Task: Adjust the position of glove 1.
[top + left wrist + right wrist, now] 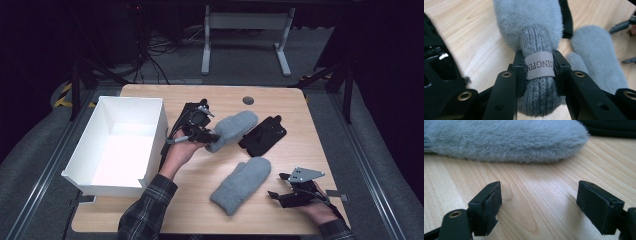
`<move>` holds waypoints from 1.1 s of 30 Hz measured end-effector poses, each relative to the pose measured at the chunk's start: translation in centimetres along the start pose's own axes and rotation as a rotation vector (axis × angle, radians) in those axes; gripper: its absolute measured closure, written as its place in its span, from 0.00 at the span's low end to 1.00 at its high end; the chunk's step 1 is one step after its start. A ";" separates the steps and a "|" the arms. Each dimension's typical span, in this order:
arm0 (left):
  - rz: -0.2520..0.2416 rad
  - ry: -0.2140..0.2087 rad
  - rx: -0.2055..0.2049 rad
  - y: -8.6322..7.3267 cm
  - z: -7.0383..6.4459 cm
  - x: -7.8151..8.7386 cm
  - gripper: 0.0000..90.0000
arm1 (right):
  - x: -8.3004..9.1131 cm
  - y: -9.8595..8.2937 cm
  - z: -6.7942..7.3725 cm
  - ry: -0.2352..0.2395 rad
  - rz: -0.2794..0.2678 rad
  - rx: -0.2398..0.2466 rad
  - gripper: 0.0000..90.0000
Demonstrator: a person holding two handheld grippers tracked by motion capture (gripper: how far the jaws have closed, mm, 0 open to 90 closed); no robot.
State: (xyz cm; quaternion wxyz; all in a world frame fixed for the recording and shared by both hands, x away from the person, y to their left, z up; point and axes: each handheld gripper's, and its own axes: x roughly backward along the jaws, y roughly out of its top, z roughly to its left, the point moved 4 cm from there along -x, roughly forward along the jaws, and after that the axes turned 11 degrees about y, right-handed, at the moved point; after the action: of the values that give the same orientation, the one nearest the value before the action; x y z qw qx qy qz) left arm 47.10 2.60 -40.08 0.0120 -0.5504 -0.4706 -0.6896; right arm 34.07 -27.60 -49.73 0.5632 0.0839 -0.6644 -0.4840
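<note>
With the left gripper (539, 72) pinching the grey mitten (231, 129) by its knit cuff, lift it high, swing it over the white box (125, 145), while the right gripper (539, 207) waits, spread wide.

Two fluffy grey mittens (242, 184) (ribbed knit cuffs), white box (150, 165), black glove (262, 135), pale wood-grain table (290, 160), plaid sleeve (147, 210)
</note>
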 end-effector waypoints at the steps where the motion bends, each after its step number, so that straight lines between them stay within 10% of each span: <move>1: -0.004 -0.002 -0.001 -0.2 -0.3 0.3 0.79 | 0.0 0.0 0.0 0.000 0.000 0.000 0.23; 33: -0.019 -0.119 -0.018 -6.3 -9.6 3.5 0.78 | 0.0 0.0 0.0 -0.003 0.001 -0.001 0.23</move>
State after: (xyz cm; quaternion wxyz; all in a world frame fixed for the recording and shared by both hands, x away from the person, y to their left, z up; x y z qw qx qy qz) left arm 35.23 1.51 -40.89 -0.0277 -0.5861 -0.4694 -0.6598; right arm 34.07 -27.57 -49.73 0.5626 0.0826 -0.6651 -0.4841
